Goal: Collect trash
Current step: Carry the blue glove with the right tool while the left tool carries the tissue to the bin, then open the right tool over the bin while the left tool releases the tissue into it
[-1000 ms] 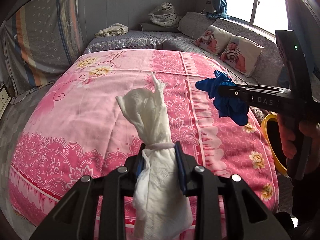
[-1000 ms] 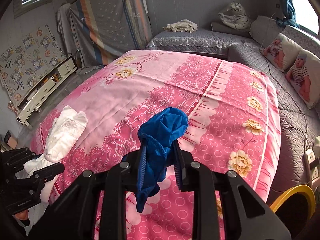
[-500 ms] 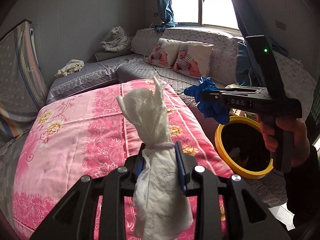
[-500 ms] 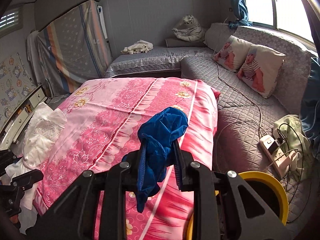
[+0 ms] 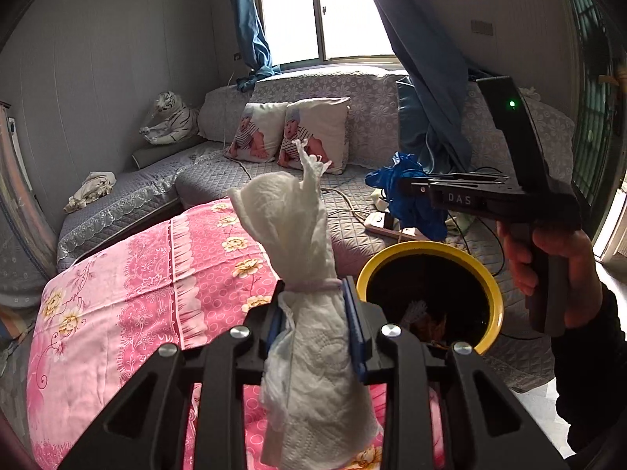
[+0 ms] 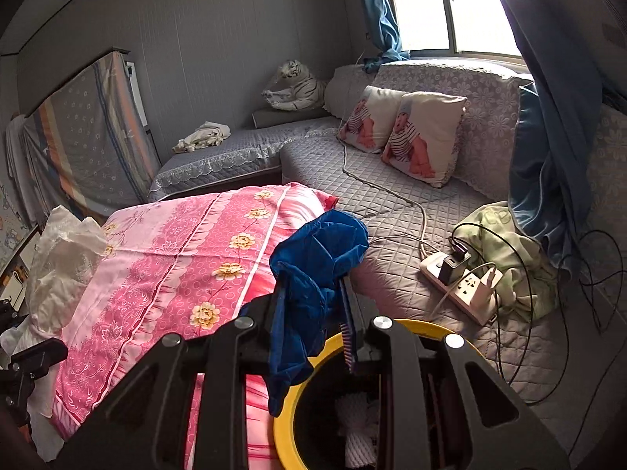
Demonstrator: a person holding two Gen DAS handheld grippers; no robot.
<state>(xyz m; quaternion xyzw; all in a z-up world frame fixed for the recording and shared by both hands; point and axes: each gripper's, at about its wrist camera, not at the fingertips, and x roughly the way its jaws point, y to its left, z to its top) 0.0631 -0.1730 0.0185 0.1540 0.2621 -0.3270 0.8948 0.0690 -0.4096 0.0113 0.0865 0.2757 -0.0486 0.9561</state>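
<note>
Right claw (image 6: 313, 321) clamped on the blue rag (image 6: 313, 266) above the yellow-rimmed bin (image 6: 298, 376), left claw (image 5: 315, 317) pinching the white tissue bundle (image 5: 298, 235) alongside, both poised for dropping.

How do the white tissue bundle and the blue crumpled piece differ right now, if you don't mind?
The white tissue bundle is pale embossed paper, cinched at its waist; the blue crumpled piece is dark and loosely bunched. The bundle stands upright; the blue piece droops. Each is clamped in a gripper near the yellow-rimmed bin.
</note>
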